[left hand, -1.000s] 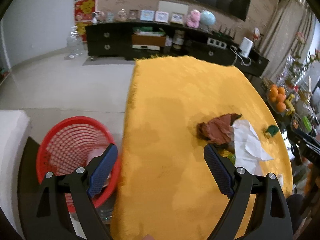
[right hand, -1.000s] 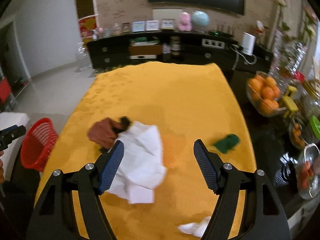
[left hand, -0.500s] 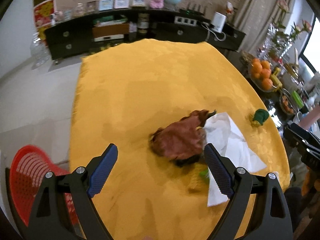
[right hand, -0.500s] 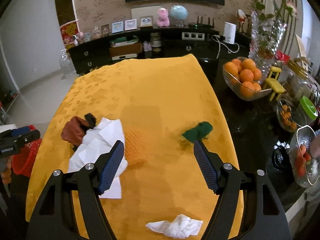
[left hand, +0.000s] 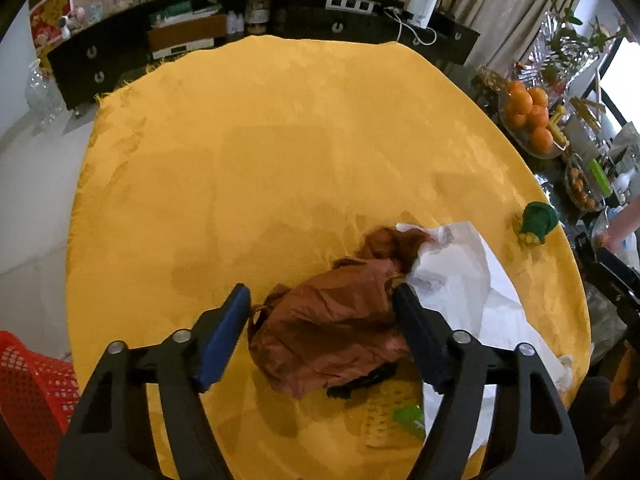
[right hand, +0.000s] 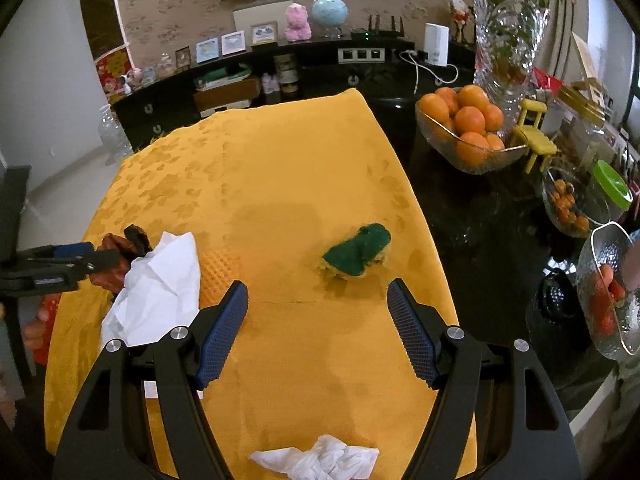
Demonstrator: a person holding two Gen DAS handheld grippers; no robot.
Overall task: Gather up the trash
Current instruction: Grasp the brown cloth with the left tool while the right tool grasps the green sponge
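Note:
A crumpled brown bag (left hand: 332, 320) lies on the yellow tablecloth (left hand: 260, 152), partly under a white paper sheet (left hand: 472, 280). My left gripper (left hand: 322, 300) is open with its fingers either side of the brown bag, low over it. A green and yellow sponge (right hand: 358, 254) lies on the cloth just ahead of my open right gripper (right hand: 316, 300). A crumpled white tissue (right hand: 316, 458) lies below the right gripper near the table's front edge. The brown bag (right hand: 116, 252) and white sheet (right hand: 160, 280) show at the left of the right wrist view.
A red mesh basket (left hand: 28, 392) stands on the floor left of the table. A yellow-green wrapper (left hand: 394, 420) lies by the brown bag. A glass bowl of oranges (right hand: 468, 136), a vase (right hand: 504, 40) and other glass bowls (right hand: 608, 288) stand on the dark counter at right.
My left gripper swung from the red basket over to the table and came down around the brown bag. My right gripper moved right, from the white sheet toward the green sponge.

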